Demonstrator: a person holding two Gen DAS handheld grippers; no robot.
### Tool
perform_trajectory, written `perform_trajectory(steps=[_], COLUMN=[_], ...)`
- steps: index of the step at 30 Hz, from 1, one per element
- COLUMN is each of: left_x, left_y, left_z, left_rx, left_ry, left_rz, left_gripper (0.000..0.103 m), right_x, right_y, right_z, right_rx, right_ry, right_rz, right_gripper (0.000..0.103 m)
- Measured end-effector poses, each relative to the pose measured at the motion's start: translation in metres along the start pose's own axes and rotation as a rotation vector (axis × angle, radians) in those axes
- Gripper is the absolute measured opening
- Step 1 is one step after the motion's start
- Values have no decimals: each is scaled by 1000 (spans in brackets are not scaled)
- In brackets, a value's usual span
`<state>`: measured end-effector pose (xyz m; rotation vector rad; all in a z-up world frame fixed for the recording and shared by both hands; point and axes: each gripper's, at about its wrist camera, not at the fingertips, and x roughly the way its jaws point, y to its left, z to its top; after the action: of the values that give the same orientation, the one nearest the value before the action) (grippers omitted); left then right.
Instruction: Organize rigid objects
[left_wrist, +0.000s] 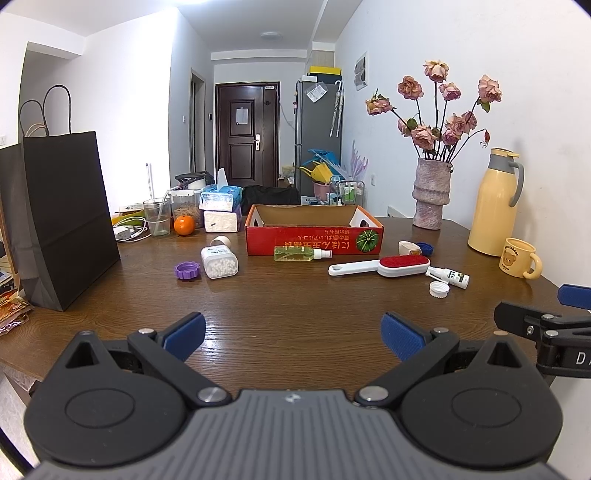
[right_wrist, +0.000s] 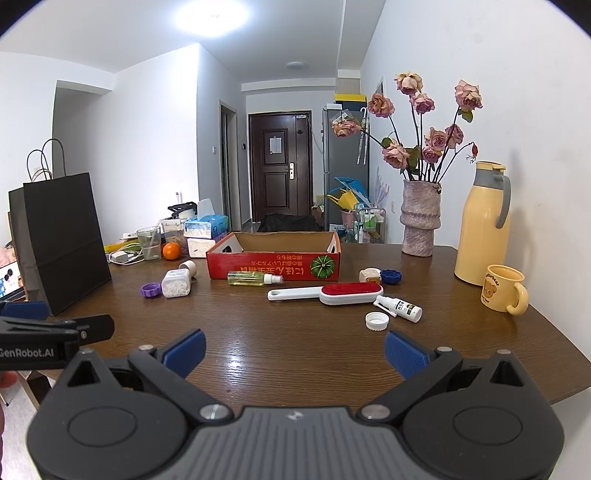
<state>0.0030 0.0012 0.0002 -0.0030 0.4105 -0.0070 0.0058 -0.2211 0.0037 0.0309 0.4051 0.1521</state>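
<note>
Near half of tabletop (left_wrist: 288, 317) left bare ahead of both grippers. Path to red box (left_wrist: 314, 236) fronted by spray bottle (left_wrist: 301, 253), lint brush (left_wrist: 380, 266). Left flank walled by black paper bag (left_wrist: 62, 221). Right side crowded by vase (left_wrist: 430, 195), thermos (left_wrist: 493, 206), mug (left_wrist: 519, 257). Box interior seen open.

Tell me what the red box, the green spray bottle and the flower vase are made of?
The red box looks like printed cardboard: brown, dull inner walls with cut handle holes. The green spray bottle seems to be clear plastic, since you can see yellow-green liquid through it. The flower vase looks like pottery or stone, rough and speckled pinkish-grey without shine; which one I cannot tell.
</note>
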Motion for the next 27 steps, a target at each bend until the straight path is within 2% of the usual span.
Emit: perform_trajectory(steps=[19, 27], left_x=[1, 26], left_y=[-5, -1], left_z=[6, 8], left_rx=[-4, -13], left_ry=[5, 34], left_rz=[1, 5], left_gripper=[103, 103], right_x=[3, 22], right_y=[-7, -12], right_z=[3, 5], right_rx=[1, 8], right_ry=[3, 20], right_rz=[-2, -14], right_gripper=[103, 103])
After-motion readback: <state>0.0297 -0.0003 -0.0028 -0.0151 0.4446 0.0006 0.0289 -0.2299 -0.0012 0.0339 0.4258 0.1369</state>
